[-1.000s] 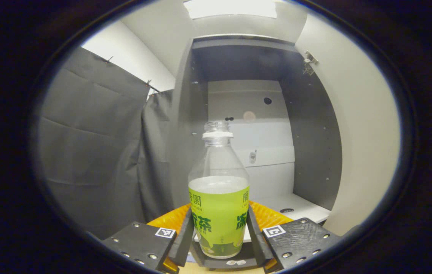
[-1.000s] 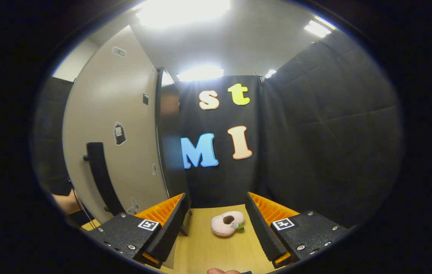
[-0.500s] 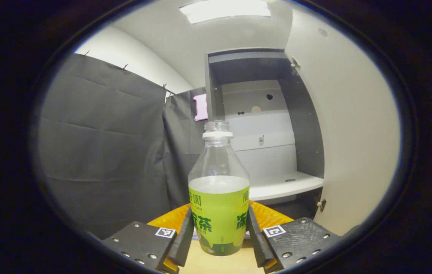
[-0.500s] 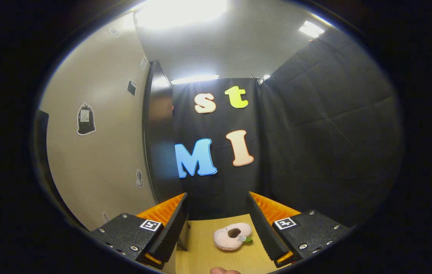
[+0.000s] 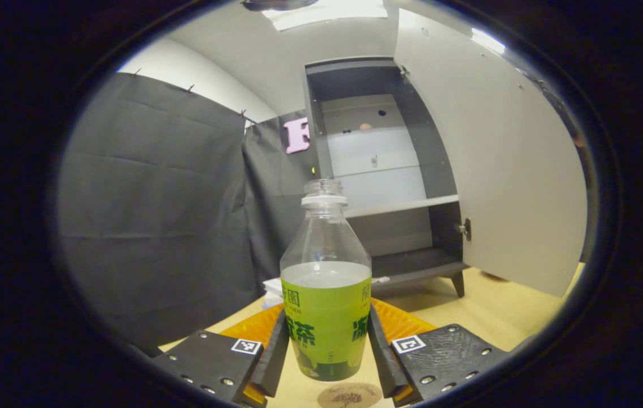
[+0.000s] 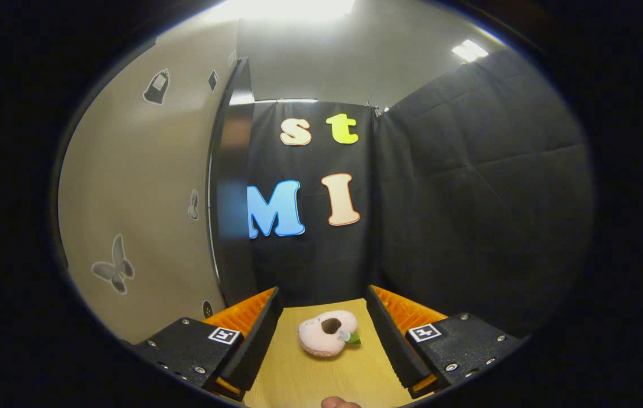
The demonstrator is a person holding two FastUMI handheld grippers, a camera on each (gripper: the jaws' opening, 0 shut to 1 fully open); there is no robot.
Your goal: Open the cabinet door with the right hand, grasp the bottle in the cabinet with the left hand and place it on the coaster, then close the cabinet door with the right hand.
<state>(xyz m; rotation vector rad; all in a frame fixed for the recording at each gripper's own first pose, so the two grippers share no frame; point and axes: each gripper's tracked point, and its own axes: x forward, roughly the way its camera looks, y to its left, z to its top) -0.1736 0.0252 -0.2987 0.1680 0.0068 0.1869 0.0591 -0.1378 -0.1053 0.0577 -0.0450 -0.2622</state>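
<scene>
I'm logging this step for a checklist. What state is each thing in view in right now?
Cabinet door: swung open.
Bottle: upright, uncapped, out of the cabinet, above the table.
Left gripper: shut on the bottle.
Right gripper: open, holding nothing.
Coaster: on the table, bare, just below the bottle.
Plush toy: lying on the table.

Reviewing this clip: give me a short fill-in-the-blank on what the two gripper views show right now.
1. The left gripper is shut on a ____ with a green label.
2. The cabinet door stands ____.
3. The bottle's neck carries no ____.
4. On the table, between the right gripper's open fingers, lies a pink ____ toy.

Missing words: bottle; open; cap; plush
</scene>
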